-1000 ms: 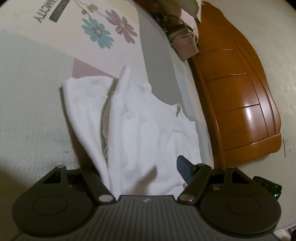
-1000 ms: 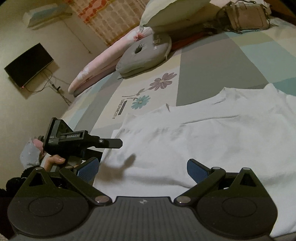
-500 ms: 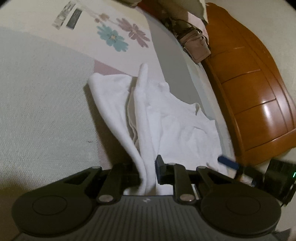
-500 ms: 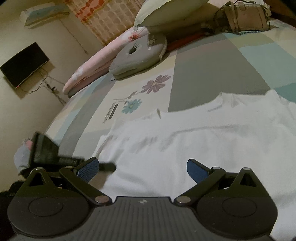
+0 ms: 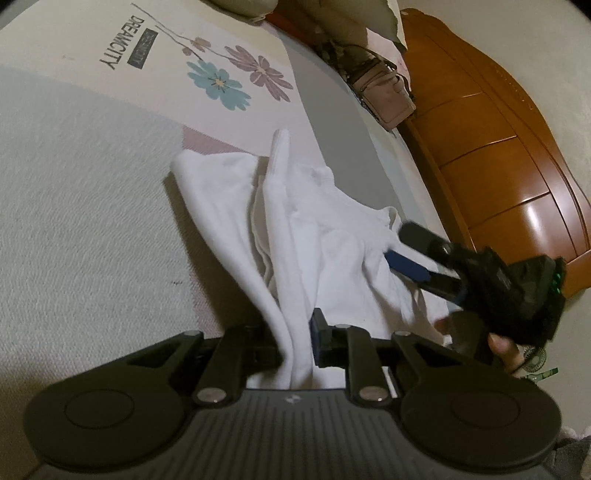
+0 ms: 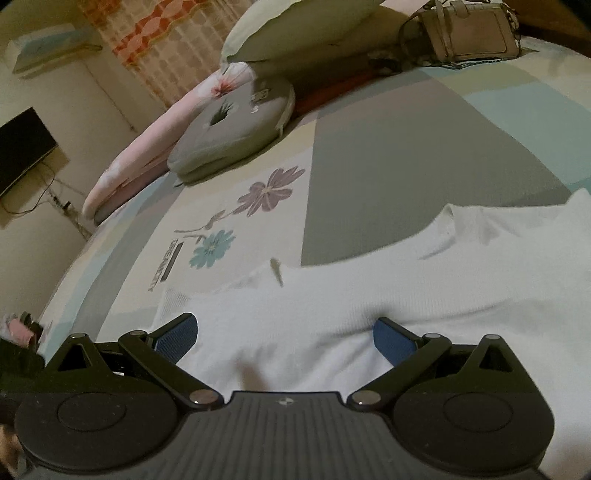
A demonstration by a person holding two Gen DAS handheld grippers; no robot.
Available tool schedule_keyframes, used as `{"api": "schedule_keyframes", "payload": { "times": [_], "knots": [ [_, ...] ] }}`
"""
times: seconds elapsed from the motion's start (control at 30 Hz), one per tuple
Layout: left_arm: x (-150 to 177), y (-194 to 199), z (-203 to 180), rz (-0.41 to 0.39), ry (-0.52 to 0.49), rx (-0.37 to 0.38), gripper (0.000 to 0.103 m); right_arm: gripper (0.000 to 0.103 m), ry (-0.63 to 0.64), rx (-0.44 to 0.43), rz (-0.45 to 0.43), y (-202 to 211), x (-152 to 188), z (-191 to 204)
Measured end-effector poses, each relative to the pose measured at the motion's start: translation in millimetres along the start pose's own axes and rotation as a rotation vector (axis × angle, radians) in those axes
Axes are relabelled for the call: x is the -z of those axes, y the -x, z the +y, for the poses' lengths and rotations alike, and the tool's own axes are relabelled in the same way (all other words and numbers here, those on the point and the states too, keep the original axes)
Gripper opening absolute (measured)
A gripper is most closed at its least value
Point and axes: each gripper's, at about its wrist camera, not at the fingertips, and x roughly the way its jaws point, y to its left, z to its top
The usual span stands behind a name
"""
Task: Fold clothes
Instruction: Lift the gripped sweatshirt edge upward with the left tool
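Since a second ago your left gripper (image 5: 295, 339) has clamped a bunched fold of the white garment (image 5: 295, 229); your right gripper (image 6: 284, 332) hovers spread over it. Garment lies on patchwork bedspread (image 6: 388, 155); pillows (image 6: 236, 125), handbag (image 6: 469, 33), wooden headboard (image 5: 498, 147) beyond.

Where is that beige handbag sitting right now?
In the right wrist view the handbag sits at the top right, at the far end of the bed, beside the pale pillow.

Patchwork bedspread (image 6: 388, 158) printed with flowers (image 6: 271, 190). Beige handbag (image 6: 469, 31) and grey cushion (image 6: 232, 129) lay near pillows. Wooden headboard (image 5: 498, 147) stood behind.
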Motion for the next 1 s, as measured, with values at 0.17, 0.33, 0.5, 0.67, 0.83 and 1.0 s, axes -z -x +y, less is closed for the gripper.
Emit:
{"api": "schedule_keyframes", "payload": {
  "times": [0.17, 0.33, 0.5, 0.67, 0.83, 1.0],
  "knots": [
    [3, 1, -3, -0.004, -0.016, -0.014, 0.019, 0.103, -0.009, 0.02, -0.014, 1, -3, 4],
    [4, 2, -5, -0.012, -0.033, -0.025, 0.018, 0.103, -0.026, 0.037, -0.003, 16, 16, 11],
    [6, 1, -12, -0.023, -0.051, -0.054, 0.018, 0.103, -0.016, 0.076, 0.027, 30, 48, 15],
    [8, 2, -18, -0.03, -0.066, -0.084, 0.019, 0.103, -0.04, 0.081, 0.064, 52, 74, 19],
    [8, 2, -19, -0.033, -0.044, -0.097, 0.019, 0.103, -0.025, 0.091, 0.086, 60, 87, 25],
    [7, 2, -25, -0.024, -0.027, -0.137, 0.019, 0.103, -0.054, 0.076, 0.043, 85, 83, 24]
  ]
}}
